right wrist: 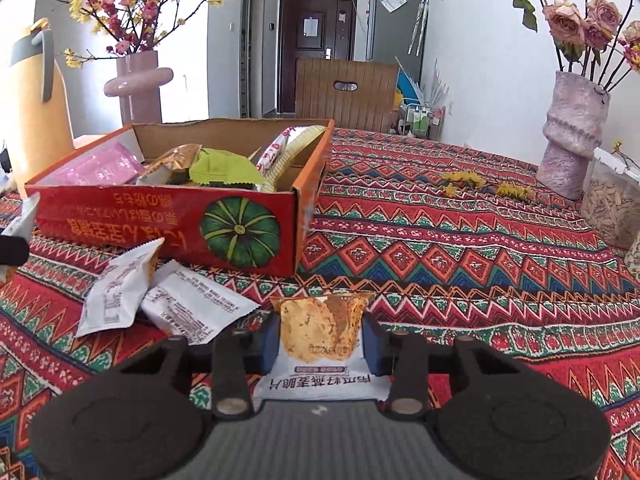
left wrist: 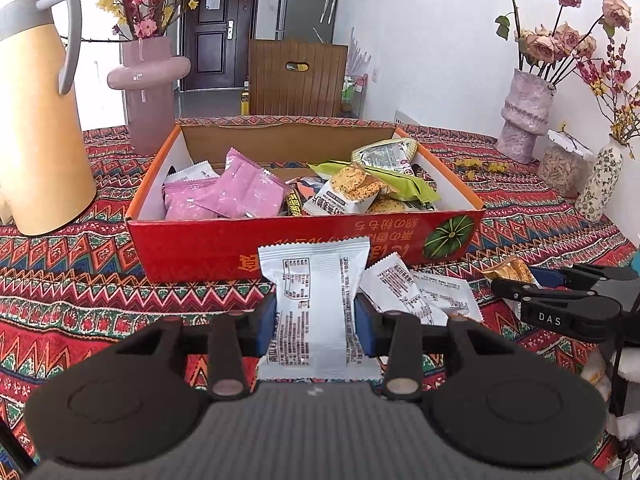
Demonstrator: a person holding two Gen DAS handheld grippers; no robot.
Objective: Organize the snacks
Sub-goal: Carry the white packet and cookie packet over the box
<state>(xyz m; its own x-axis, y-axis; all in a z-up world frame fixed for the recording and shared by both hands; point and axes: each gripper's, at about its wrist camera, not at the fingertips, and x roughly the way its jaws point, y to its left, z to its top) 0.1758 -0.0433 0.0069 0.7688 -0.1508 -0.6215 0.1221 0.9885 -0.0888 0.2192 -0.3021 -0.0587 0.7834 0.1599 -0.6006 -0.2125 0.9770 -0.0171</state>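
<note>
A red cardboard box [left wrist: 208,240] [right wrist: 160,224] with a green pumpkin print stands on the patterned tablecloth, holding pink, green and white snack packets. My left gripper [left wrist: 315,320] is shut on a white snack packet [left wrist: 316,300], held upright just in front of the box. My right gripper [right wrist: 322,340] is shut on an orange-and-white cracker packet [right wrist: 320,332], low over the cloth to the right of the box's near corner. Two white packets [right wrist: 160,300] [left wrist: 416,292] lie on the cloth between the grippers. The right gripper [left wrist: 560,300] shows at the left wrist view's right edge.
A yellow thermos jug [left wrist: 36,120] and a pink vase [left wrist: 148,92] stand left of the box. A mauve vase [right wrist: 568,136], a jar of seeds [right wrist: 612,208] and a floral vase [left wrist: 600,184] stand at the right. A wooden chair [left wrist: 296,76] is behind the table.
</note>
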